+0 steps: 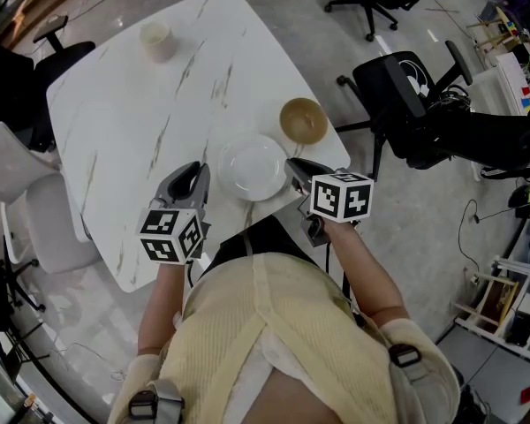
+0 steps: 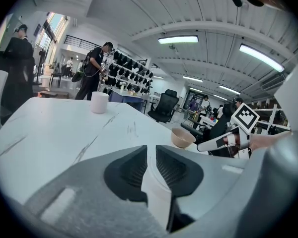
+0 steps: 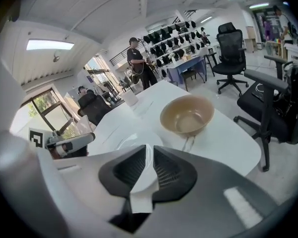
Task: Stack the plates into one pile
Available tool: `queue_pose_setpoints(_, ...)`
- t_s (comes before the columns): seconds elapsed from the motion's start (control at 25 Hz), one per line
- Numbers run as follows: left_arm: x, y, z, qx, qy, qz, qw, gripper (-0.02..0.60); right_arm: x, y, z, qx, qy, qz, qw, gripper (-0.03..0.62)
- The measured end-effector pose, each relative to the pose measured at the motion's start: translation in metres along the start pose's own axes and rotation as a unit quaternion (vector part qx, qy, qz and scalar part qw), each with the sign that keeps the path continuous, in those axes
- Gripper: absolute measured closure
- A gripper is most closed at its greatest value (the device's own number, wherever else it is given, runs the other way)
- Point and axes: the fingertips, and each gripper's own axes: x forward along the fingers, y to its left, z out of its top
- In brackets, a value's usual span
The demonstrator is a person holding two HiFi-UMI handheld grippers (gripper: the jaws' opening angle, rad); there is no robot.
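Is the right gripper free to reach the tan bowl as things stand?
Probably not yet. The right gripper is shut on the white plate's rim, with the left gripper on the opposite rim. The tan bowl sits just beyond with nothing between, so the way looks free once it lets go.

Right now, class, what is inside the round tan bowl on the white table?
Nothing: the round tan bowl shows a bare, glossy floor. Its own rim covers the near inner wall.
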Motion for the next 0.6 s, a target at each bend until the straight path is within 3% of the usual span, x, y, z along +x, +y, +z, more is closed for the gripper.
queue_pose_setpoints(0.16,0.0,-0.0008,-0.0012,-0.001,0.002,0.0,1.0,0.523,-0.0028,-0.0017,0.0041,-0.026,-0.008,-0.024,0.999,0.554)
queue_pose_setpoints(0.6,0.0017,-0.0007,-0.0018,-0.008,0.003,-0.003,1.0,0.528,-0.0045,0.0009,0.0074,-0.049,-0.02,-0.036,0.998,0.591)
